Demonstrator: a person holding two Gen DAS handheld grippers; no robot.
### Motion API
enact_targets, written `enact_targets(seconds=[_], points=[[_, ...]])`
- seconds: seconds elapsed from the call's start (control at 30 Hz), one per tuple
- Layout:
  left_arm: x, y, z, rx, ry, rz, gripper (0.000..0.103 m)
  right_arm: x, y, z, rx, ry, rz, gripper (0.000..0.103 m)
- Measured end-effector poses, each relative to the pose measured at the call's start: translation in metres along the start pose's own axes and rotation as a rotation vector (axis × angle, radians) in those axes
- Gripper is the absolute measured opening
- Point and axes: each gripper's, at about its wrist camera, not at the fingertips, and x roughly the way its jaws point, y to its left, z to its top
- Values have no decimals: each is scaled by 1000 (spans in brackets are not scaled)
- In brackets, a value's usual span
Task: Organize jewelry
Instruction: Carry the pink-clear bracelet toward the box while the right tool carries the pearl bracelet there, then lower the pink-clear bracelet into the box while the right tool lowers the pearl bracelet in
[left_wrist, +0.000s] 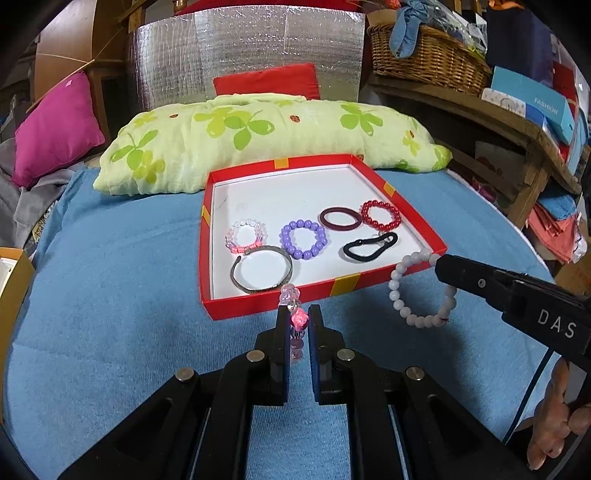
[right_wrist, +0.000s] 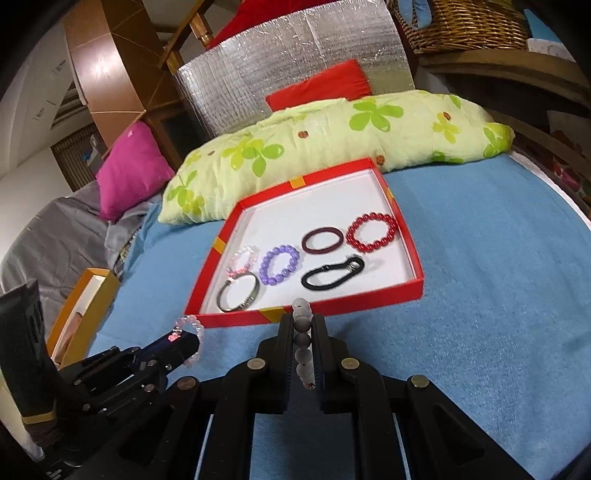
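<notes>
My left hand-held gripper (left_wrist: 298, 325) pinches pink bracelet (left_wrist: 295, 321), right hand-held gripper (right_wrist: 303, 332) pinches white bracelet (right_wrist: 303, 343), both at red box (left_wrist: 343, 286) near edge, ready to drop in.

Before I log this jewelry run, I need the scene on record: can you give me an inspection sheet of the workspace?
Surface: blue towel spread over a bed.
Job's things: red tray holding a pink-clear bead bracelet, purple bead bracelet, metal bangle, maroon hair tie, red bead bracelet and black hair tie.
Clutter: orange box at the towel's left edge.
Grippers: left gripper shut on a pink crystal bracelet; right gripper shut on a white bead bracelet, both short of the tray.
Cables: blue cable by the right gripper.
Surroundings: green clover pillow, magenta cushion, wicker basket.
</notes>
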Motion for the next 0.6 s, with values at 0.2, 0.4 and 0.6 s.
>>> enact_targets(seconds=[0.2,0.4,0.6], points=[[-4,8,1,-11,-16,-4,10,-2,0,3,25,-10,39,11],[-9,18,5,-31,-47,0,10,-13,-1,12,45,-62,67,11],[-4,25,16,-47,-62,13,10,-10,0,24,57,-82,75,11]])
